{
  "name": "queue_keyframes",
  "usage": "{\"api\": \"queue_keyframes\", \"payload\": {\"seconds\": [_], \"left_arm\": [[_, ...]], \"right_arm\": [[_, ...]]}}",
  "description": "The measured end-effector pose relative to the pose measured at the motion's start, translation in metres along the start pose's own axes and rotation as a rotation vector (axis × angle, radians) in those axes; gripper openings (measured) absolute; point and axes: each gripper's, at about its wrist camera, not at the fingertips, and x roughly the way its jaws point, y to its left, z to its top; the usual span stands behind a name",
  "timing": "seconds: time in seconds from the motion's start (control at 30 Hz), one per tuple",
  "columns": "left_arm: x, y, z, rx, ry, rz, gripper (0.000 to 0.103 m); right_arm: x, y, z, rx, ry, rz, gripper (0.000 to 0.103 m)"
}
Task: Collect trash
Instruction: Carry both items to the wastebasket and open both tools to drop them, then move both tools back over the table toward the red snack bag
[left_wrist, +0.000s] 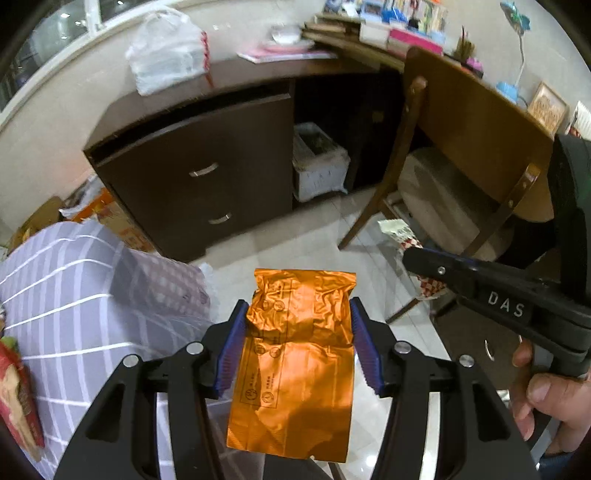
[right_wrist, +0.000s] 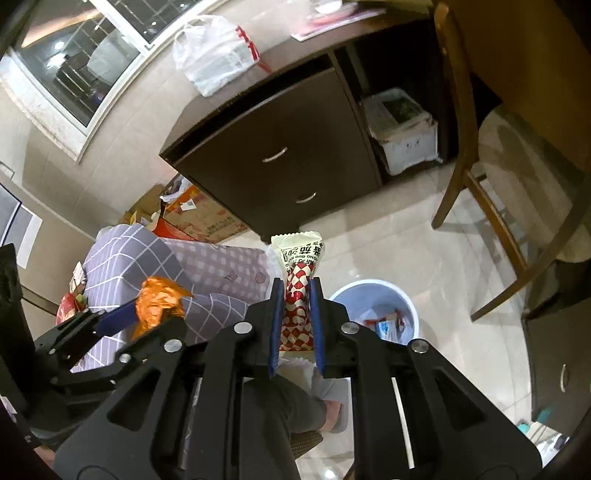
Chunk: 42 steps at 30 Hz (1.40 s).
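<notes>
My left gripper (left_wrist: 298, 314) is shut on a crumpled orange foil wrapper (left_wrist: 295, 362), held in the air above the floor; the wrapper also shows in the right wrist view (right_wrist: 159, 302). My right gripper (right_wrist: 297, 291) is shut on a red-and-white checkered snack wrapper (right_wrist: 300, 273) with a cream top. In the left wrist view the right gripper (left_wrist: 413, 258) reaches in from the right with that wrapper (left_wrist: 402, 230). A pale blue trash bin (right_wrist: 373, 288) with some trash inside stands on the floor just right of the right gripper.
A dark wooden desk with drawers (left_wrist: 207, 173) stands ahead, a white plastic bag (left_wrist: 166, 51) on top. A wooden chair (left_wrist: 465, 155) is at the right. A grey checked cushion or bedding (left_wrist: 74, 295) lies at the left, cardboard boxes (right_wrist: 207, 218) behind it.
</notes>
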Motion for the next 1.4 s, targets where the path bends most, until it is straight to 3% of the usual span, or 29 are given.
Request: {"api": "queue_keyframes", "payload": {"seconds": [0.03, 0.1, 0.13, 0.17, 0.23, 0.33, 0.43, 0.67, 1.07, 1.4], "left_arm": [[0.004, 0.001, 0.000, -0.006, 0.013, -0.005, 0.056], [0.007, 0.003, 0.001, -0.019, 0.021, 0.013, 0.076], [0.006, 0.004, 0.001, -0.030, 0.006, 0.024, 0.083], [0.004, 0.005, 0.001, -0.035, -0.006, 0.025, 0.083], [-0.001, 0.009, 0.000, -0.042, -0.019, 0.022, 0.084], [-0.009, 0.011, 0.003, -0.047, -0.050, 0.046, 0.088], [-0.018, 0.014, 0.005, -0.057, -0.067, 0.071, 0.091], [-0.052, 0.026, -0.001, -0.086, -0.141, 0.084, 0.092], [-0.124, 0.066, -0.020, -0.181, -0.268, 0.099, 0.093], [-0.188, 0.115, -0.050, -0.267, -0.382, 0.166, 0.094]], "right_arm": [[0.007, -0.005, 0.000, 0.013, 0.017, 0.006, 0.018], [0.019, -0.016, 0.001, 0.055, 0.042, -0.009, 0.031], [0.021, -0.019, 0.001, 0.071, 0.051, -0.007, 0.062], [0.024, -0.023, 0.000, 0.084, 0.053, 0.001, 0.076], [0.024, -0.027, -0.002, 0.090, 0.047, 0.000, 0.076], [0.022, -0.030, -0.003, 0.107, 0.043, -0.016, 0.096], [0.019, -0.027, -0.003, 0.102, 0.044, -0.061, 0.096], [0.001, -0.004, 0.002, 0.067, 0.007, -0.054, 0.097], [-0.044, 0.082, 0.014, -0.069, -0.081, -0.009, 0.097], [-0.064, 0.159, 0.011, -0.206, -0.118, 0.061, 0.097]]}}
